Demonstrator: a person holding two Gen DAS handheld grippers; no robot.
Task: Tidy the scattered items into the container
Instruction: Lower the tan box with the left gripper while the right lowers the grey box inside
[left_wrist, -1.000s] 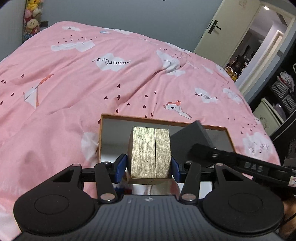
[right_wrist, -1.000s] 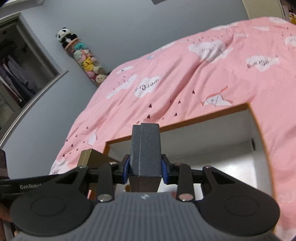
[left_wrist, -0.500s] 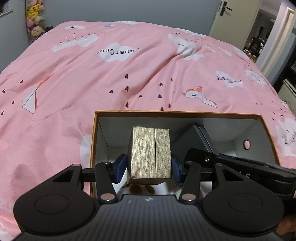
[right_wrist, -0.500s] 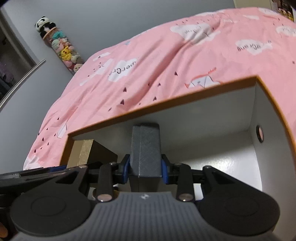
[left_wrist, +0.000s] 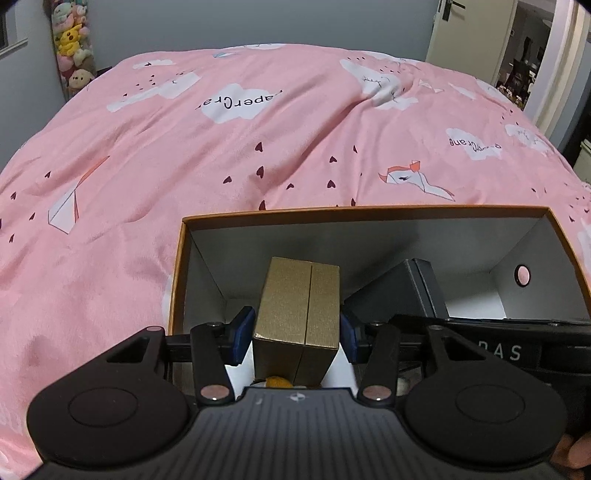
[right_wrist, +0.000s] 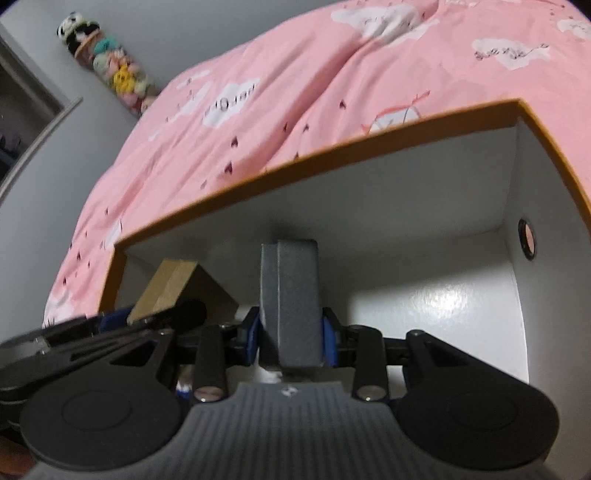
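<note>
An open box (left_wrist: 369, 213) with an orange rim and white inside lies on the pink bedspread. My left gripper (left_wrist: 297, 332) is shut on a gold box (left_wrist: 299, 302), held tilted inside the container near its left wall. My right gripper (right_wrist: 291, 336) is shut on a dark grey box (right_wrist: 291, 291), held upright inside the container (right_wrist: 295, 162) to the right of the gold box (right_wrist: 170, 288). In the left wrist view the grey box (left_wrist: 399, 295) leans beside the gold one. Whether either box touches the floor is hidden.
The pink bedspread (left_wrist: 221, 147) surrounds the container. A small yellow thing (left_wrist: 277, 382) shows under the gold box. The container's right part has bare white floor (right_wrist: 443, 314) and a round hole (right_wrist: 526, 238) in its wall. Plush toys (left_wrist: 72, 48) hang at the wall, and a doorway (left_wrist: 517, 55) is at far right.
Both grippers have sunk with their boxes from above the rim down into the container. The container walls now fill much more of both views.
</note>
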